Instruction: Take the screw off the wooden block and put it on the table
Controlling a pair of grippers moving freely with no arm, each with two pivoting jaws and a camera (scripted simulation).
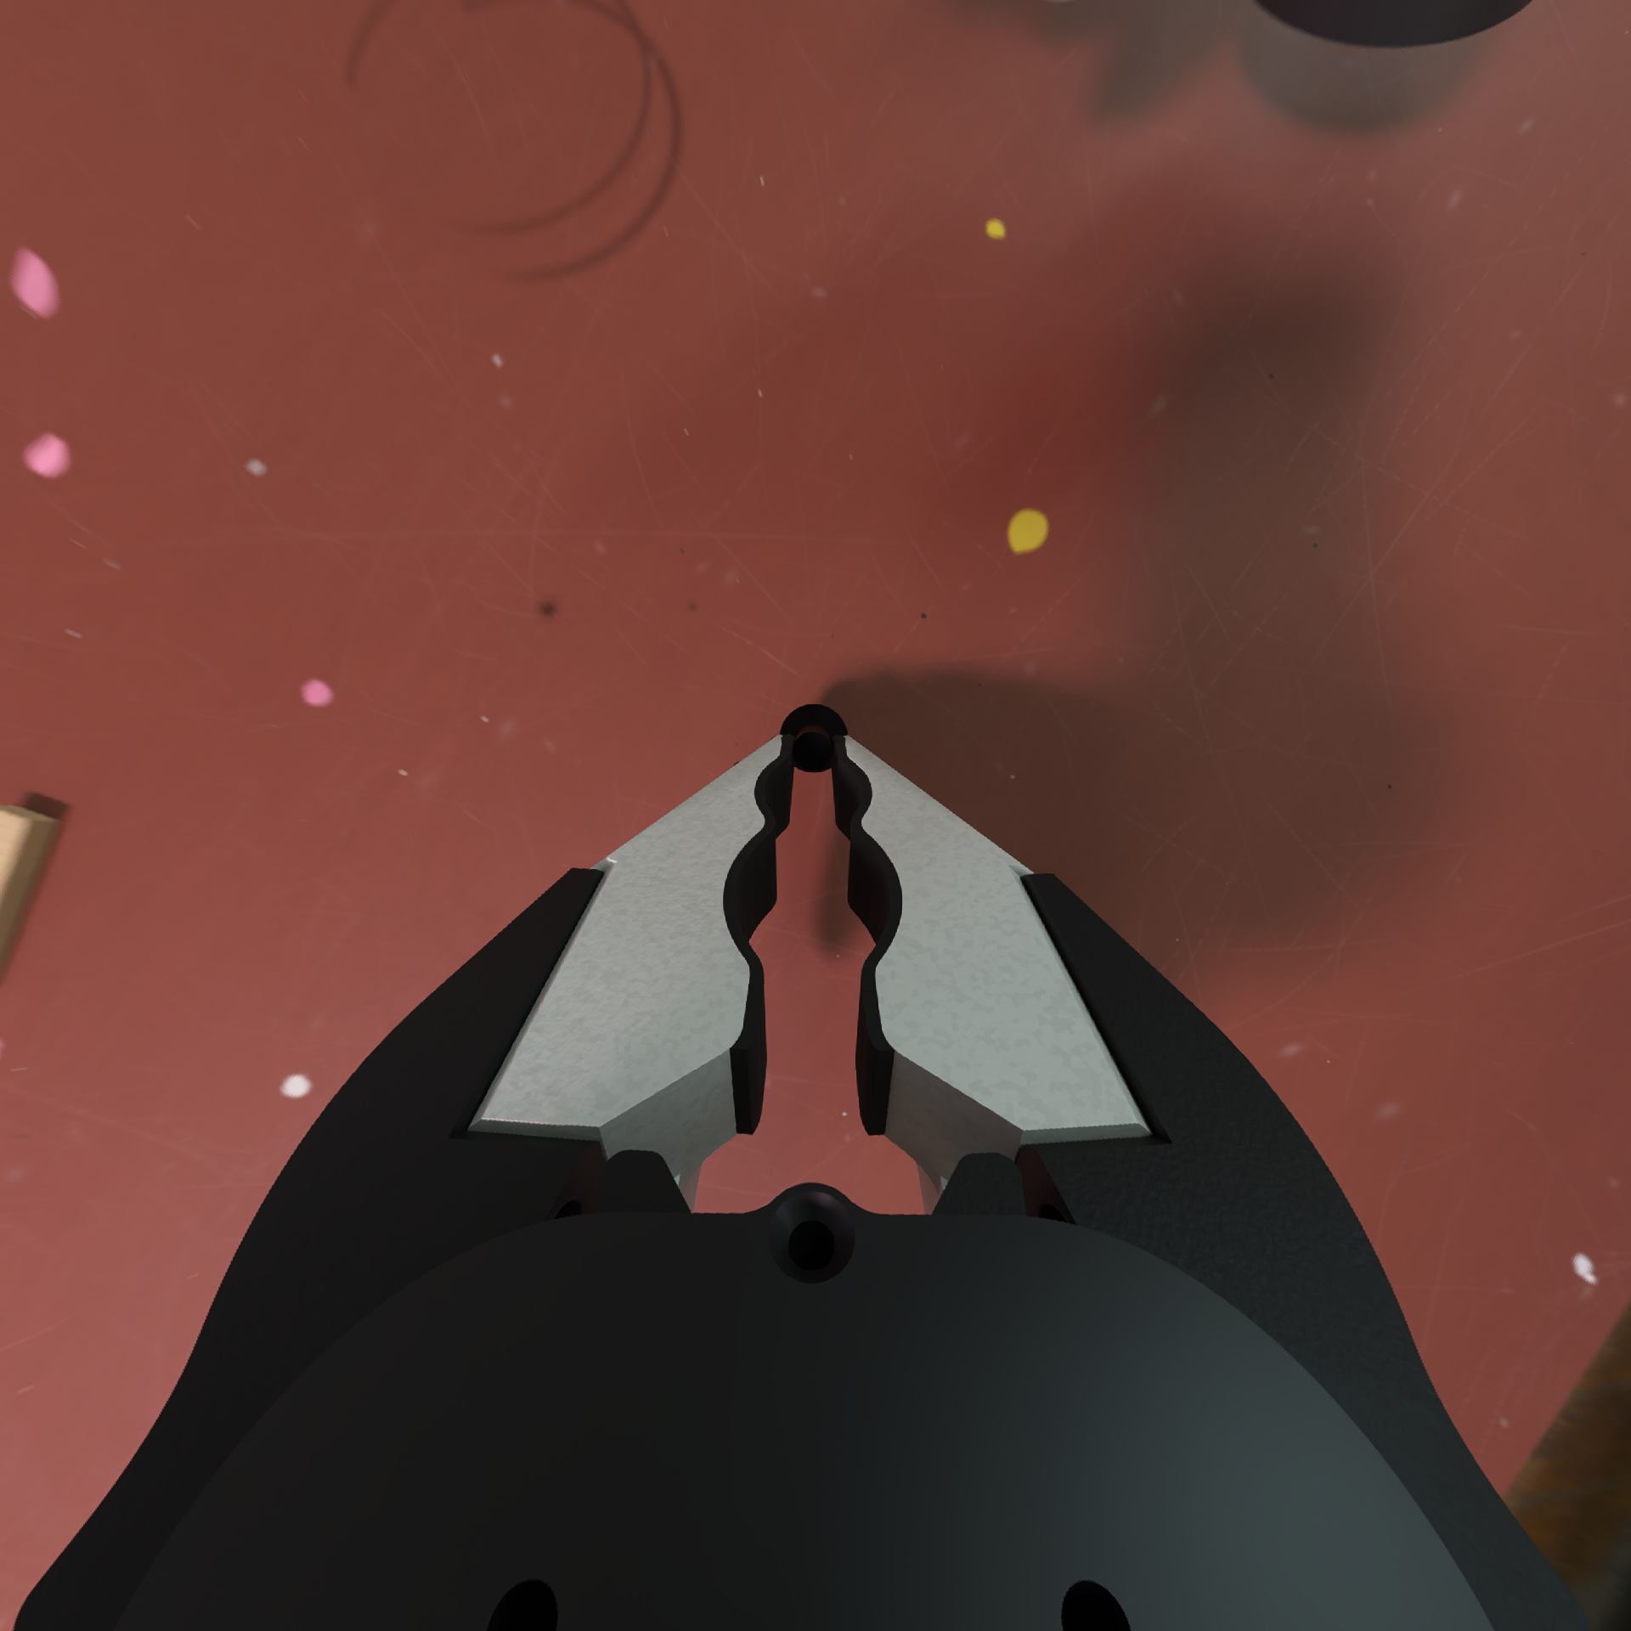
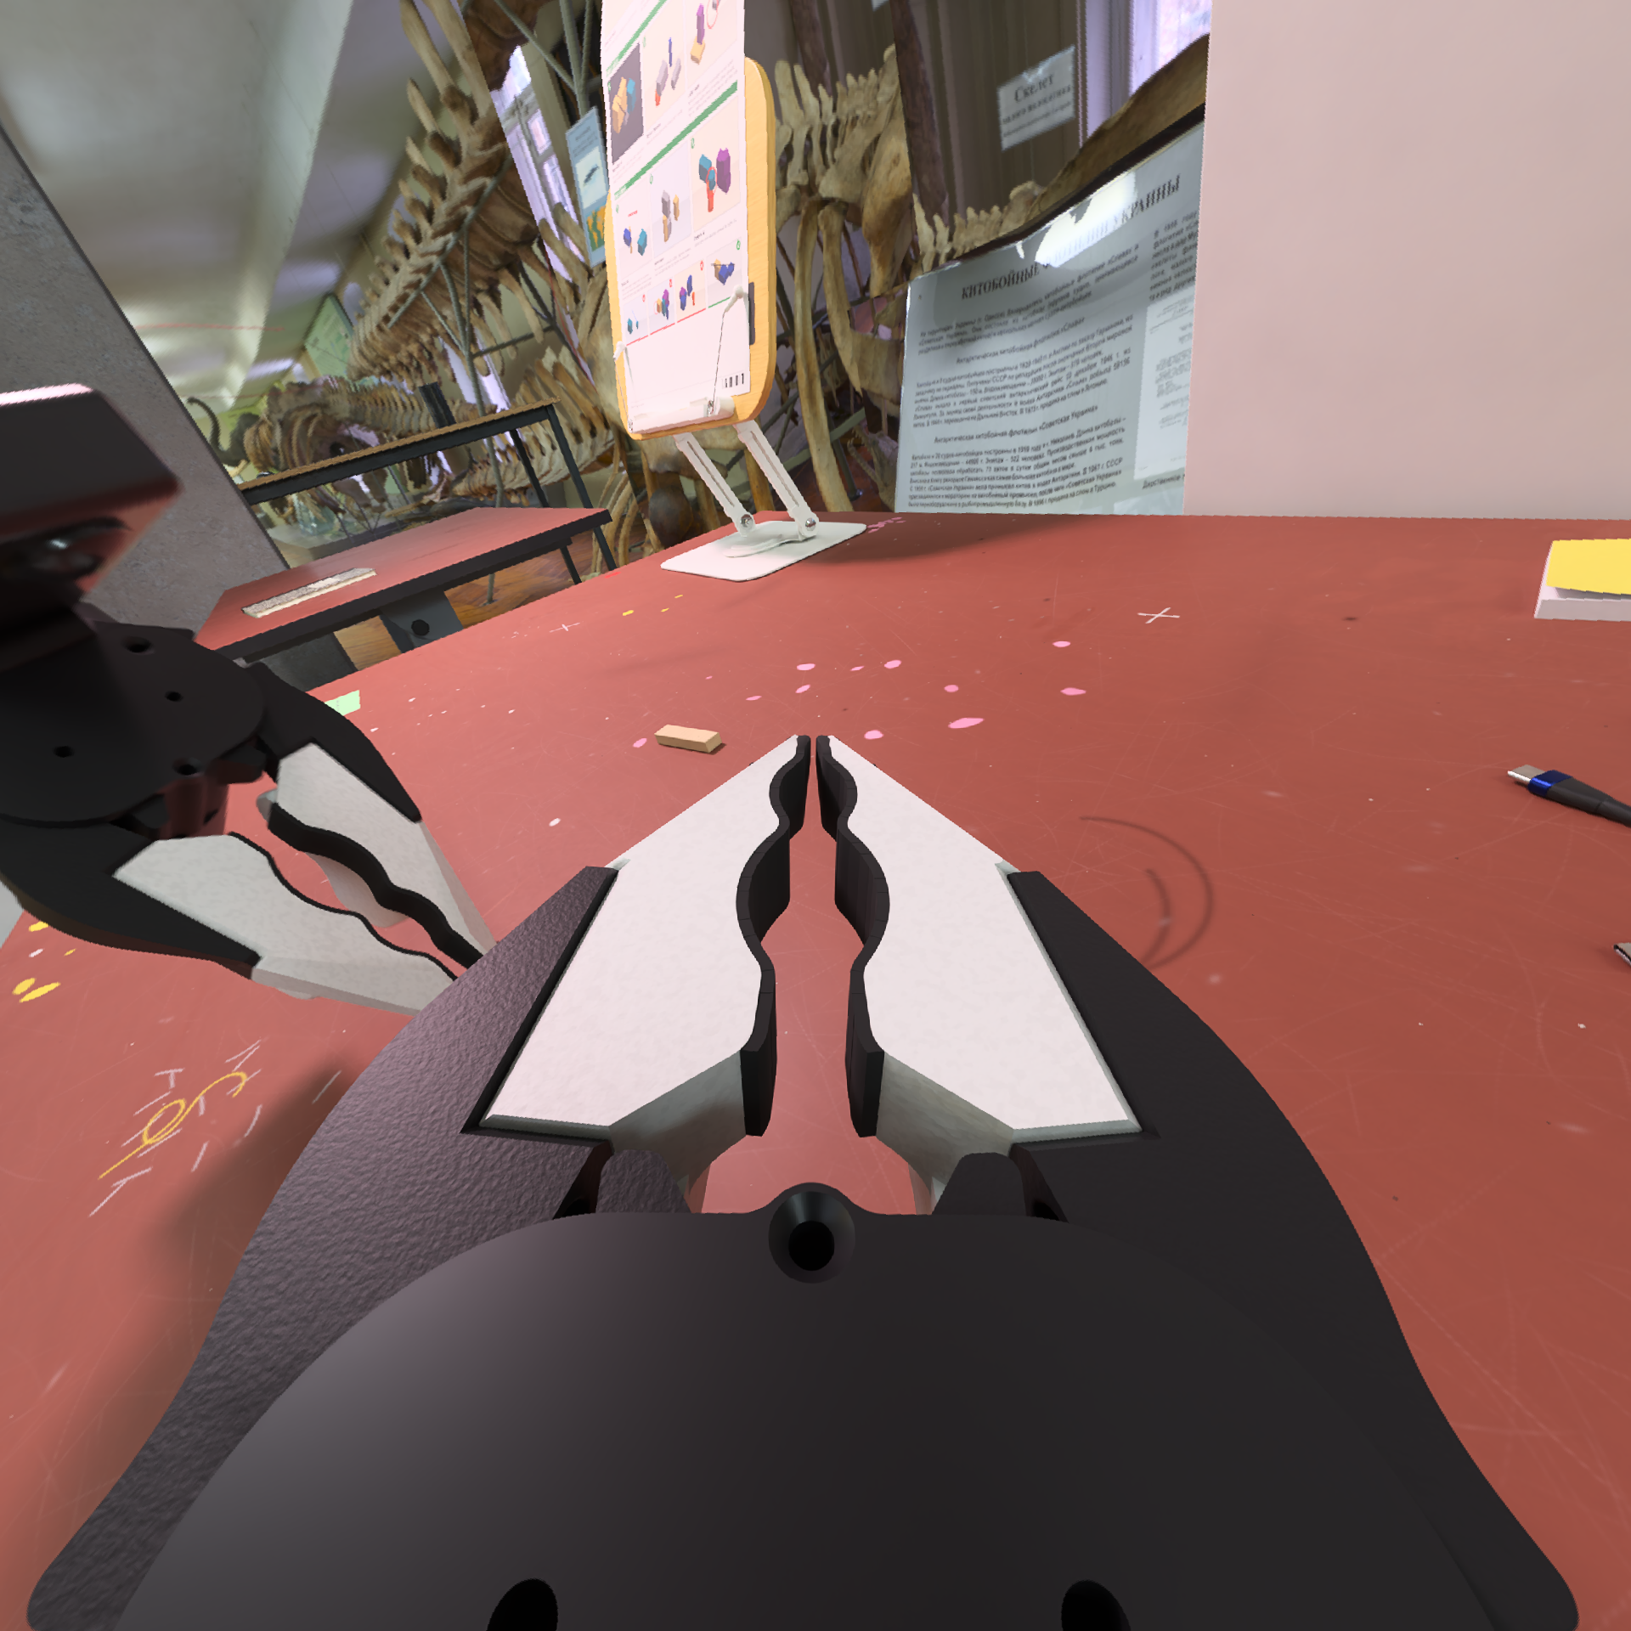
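While pointed down at red table (image 1: 441, 529), left gripper (image 1: 813, 750) is seen clamped on small black screw (image 1: 813, 737) at fingertips — long axis hidden, table just beneath. Wooden block (image 2: 688, 738) lies mid-desk, toward far edge. Right gripper (image 2: 813, 750) — nearly closed, empty.

Even soft light, red table (image 1: 618, 529) clear, a broad dark shadow right of the left gripper (image 1: 813, 750), soft-edged, far background room slightly blurred, wide-angle bending at edges, no glare
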